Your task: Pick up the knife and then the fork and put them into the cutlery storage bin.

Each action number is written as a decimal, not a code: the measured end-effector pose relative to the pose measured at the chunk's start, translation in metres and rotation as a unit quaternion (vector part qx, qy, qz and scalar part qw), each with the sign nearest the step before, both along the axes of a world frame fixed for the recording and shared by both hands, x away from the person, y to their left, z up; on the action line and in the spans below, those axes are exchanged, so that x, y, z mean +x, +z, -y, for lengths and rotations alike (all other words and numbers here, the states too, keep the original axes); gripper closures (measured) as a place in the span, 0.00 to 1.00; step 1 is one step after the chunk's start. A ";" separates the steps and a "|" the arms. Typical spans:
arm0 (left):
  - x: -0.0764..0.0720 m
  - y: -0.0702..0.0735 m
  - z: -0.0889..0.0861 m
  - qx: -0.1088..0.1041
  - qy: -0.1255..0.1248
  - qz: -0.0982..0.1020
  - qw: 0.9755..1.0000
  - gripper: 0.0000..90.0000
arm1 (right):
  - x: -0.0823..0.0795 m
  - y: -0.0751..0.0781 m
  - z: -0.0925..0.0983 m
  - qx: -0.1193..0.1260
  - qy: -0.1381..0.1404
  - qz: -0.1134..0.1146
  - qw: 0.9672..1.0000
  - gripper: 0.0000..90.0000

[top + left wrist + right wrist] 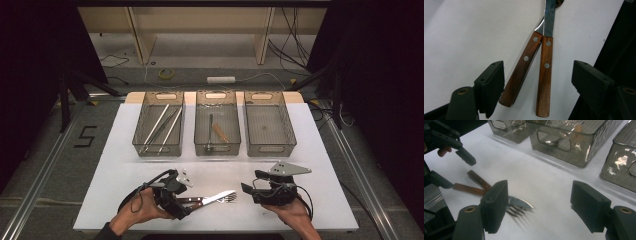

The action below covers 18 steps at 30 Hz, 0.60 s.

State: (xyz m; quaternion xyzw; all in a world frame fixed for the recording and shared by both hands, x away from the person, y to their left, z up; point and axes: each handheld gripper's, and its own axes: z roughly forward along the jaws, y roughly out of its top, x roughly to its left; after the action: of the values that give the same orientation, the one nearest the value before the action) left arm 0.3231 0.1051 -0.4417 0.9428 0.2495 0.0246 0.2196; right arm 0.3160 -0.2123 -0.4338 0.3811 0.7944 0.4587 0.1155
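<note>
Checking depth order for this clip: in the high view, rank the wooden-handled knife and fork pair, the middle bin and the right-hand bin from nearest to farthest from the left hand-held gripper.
1. Knife and fork pair: on the table right beside the left hand-held gripper.
2. Middle bin: beyond it, slightly right.
3. Right-hand bin: farthest, far right.

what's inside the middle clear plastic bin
The middle clear plastic bin holds a dark metal utensil and a short wooden-handled piece. The bin's ribbed front wall blurs their lower ends.
</note>
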 end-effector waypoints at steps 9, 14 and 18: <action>-0.005 -0.009 0.004 0.015 -0.005 -0.008 1.000 0.41 | 0.000 0.000 0.000 0.000 0.000 0.000 1.000 0.35; -0.007 -0.013 0.008 0.026 -0.012 -0.011 1.000 0.48 | 0.000 0.000 0.000 0.000 0.001 0.000 1.000 0.35; -0.008 -0.015 0.008 0.032 -0.015 -0.011 0.999 0.52 | 0.000 0.000 0.000 0.001 0.002 0.001 1.000 0.35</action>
State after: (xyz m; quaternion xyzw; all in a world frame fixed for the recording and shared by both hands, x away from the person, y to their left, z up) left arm 0.3153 0.0969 -0.4569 0.9532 0.2371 0.0185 0.1869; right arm 0.3158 -0.2119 -0.4334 0.3794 0.7947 0.4597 0.1153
